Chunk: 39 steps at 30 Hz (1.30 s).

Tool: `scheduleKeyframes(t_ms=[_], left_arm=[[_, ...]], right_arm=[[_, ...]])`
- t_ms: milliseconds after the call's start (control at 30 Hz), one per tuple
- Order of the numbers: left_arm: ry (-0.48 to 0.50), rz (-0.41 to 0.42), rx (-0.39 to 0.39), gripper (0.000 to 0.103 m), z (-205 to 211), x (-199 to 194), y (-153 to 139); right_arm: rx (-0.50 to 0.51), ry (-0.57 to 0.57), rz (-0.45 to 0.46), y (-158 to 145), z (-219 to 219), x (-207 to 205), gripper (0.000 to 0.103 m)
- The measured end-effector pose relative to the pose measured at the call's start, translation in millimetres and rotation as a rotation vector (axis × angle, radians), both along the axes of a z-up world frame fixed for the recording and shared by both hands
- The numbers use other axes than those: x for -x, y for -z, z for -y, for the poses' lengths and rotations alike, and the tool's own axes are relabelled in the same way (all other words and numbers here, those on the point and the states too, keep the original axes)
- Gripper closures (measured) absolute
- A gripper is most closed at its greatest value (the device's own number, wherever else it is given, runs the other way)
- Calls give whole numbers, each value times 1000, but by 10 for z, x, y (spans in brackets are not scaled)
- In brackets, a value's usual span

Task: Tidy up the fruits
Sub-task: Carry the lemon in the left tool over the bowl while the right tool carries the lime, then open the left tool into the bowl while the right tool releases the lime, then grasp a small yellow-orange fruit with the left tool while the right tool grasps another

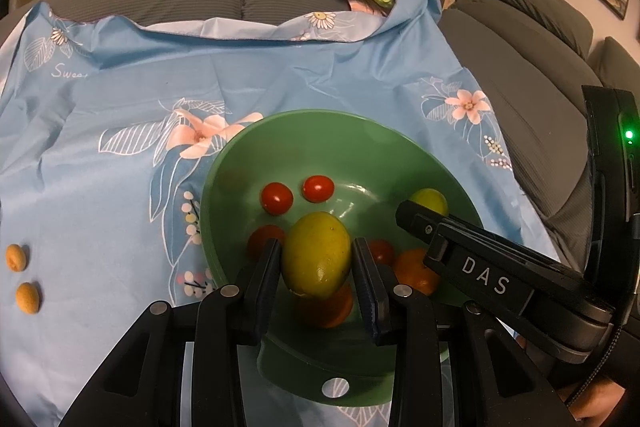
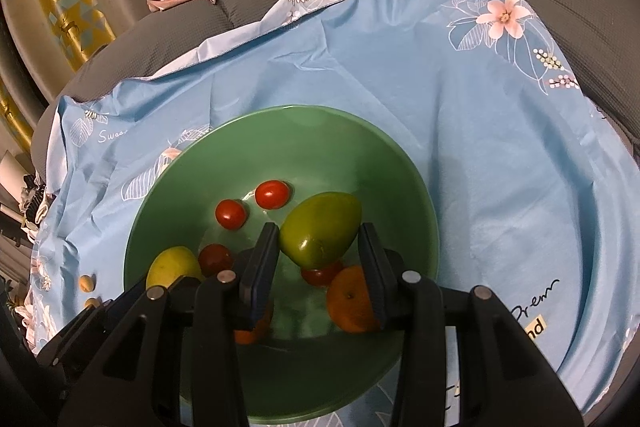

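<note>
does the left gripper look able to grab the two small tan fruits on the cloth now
Probably not yet: the left gripper is clamped on a yellow-green fruit over the bowl. The tan fruits lie unobstructed on the cloth, so it must let go first.

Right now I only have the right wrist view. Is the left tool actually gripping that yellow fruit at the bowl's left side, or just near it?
Observer: Gripping it. The left wrist view shows the left tool with a pad pressed on each side of the yellow-green fruit, above the green bowl.
Operator: What sits under it?
Observer: In that view an orange shows just beneath the fruit, inside the bowl.
Operator: How does my tool look from outside?
Observer: The right tool reaches in from the right, with its green fruit at the tip, over the bowl's right side.
</note>
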<state>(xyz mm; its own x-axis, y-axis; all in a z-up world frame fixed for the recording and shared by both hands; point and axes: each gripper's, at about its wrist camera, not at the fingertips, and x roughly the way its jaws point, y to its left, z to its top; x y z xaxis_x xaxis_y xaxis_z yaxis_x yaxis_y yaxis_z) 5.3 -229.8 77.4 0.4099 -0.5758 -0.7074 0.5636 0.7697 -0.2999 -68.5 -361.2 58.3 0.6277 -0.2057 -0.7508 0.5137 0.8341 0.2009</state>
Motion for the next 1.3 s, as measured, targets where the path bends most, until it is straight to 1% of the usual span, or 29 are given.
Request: scheduleKeyframes(t_ms=[200, 233, 300, 400, 567, 633, 700, 800, 867, 933, 1000, 1033, 1067, 1133, 1200, 1267, 1300], left_arm=[[-4, 1, 1, 68, 2, 1, -1], [-2, 0, -2, 68, 2, -4, 0], [0, 0, -11, 68, 13, -10, 12], [6, 1, -10, 68, -3, -19, -6], [-24, 4, 20, 65, -140, -37, -135], [-44, 8, 40, 64, -264, -55, -215], [-68, 6, 48, 57, -387, -85, -275], [-113, 1, 76, 57, -638, -148, -386], [-157, 12, 94, 56, -843, -199, -472], [-221, 15, 113, 54, -1097, -257, -547], [-280, 13, 134, 46, -1348, -305, -605], [-313, 19, 134, 45, -1477, -328, -623], [-334, 25, 124, 44, -1550, -343, -632], [-394, 49, 63, 44, -1743, -399, -617], [-446, 55, 15, 44, -1893, -461, -575], [-489, 17, -37, 44, -2019, -575, -467], [-498, -7, -48, 44, -2069, -647, -380]], right_arm=[[-2, 2, -1, 1, -8, -3, 60], [-1, 2, -1, -1, -10, -2, 61], [1, 1, 3, -5, -9, -4, 61], [-5, 9, 14, -21, 0, 8, 51], [1, 12, 40, -96, -24, 59, 51], [8, 5, 54, -137, -55, 71, 48], [20, -2, 63, -177, -104, 73, 47], [34, -20, 74, -225, -185, 56, 45], [45, -38, 79, -251, -241, 40, 45], [59, -58, 83, -281, -327, 13, 42], [67, -83, 88, -301, -409, -21, 41], [67, -102, 92, -312, -459, -45, 41], [64, -118, 94, -319, -508, -66, 41], [61, -165, 99, -330, -654, -132, 41], [81, -208, 89, -321, -823, -202, 40], [122, -261, 66, -295, -1040, -290, 40], [133, -289, 60, -278, -1136, -329, 40]])
